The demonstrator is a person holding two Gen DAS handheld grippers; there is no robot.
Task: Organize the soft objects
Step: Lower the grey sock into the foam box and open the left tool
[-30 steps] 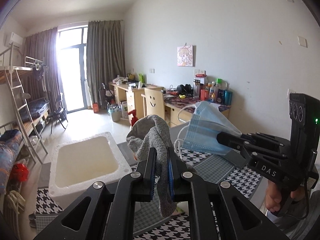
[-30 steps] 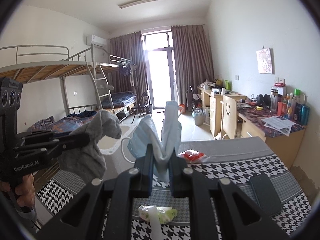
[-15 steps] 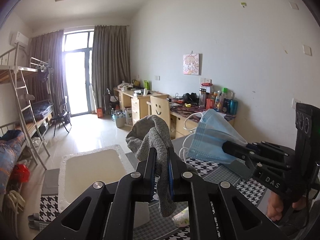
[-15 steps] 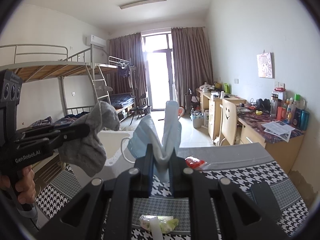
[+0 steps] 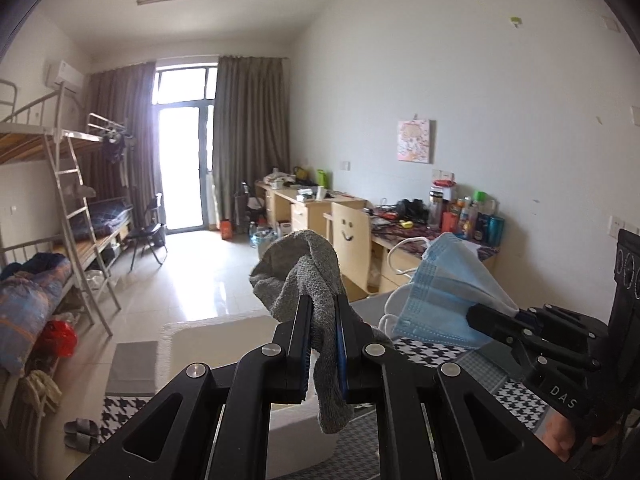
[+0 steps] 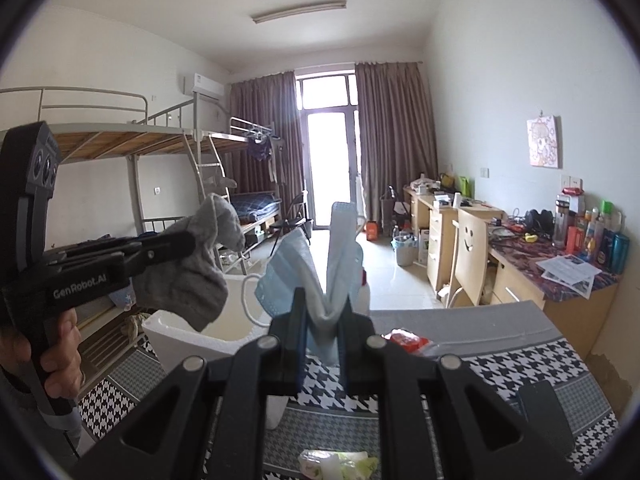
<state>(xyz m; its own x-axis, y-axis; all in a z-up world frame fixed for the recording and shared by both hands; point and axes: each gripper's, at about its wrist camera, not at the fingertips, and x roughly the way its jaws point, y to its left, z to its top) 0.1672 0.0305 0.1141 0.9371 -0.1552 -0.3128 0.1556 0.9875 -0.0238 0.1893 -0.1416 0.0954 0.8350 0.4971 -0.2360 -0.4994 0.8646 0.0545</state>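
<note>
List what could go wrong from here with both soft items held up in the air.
1. The grey sock is pinched mid-length in the left hand-held gripper; its loose ends droop and could snag the white foam box rim.
2. The blue face mask sits in the right hand-held gripper by a fold; it may slip, and its ear loop dangles.

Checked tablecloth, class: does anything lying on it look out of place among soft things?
Yes. On the black-and-white checked tablecloth, a red plastic-wrapped packet lies behind the right gripper, and a crumpled green-and-white wrapper lies at the near edge; both look like litter.
</note>
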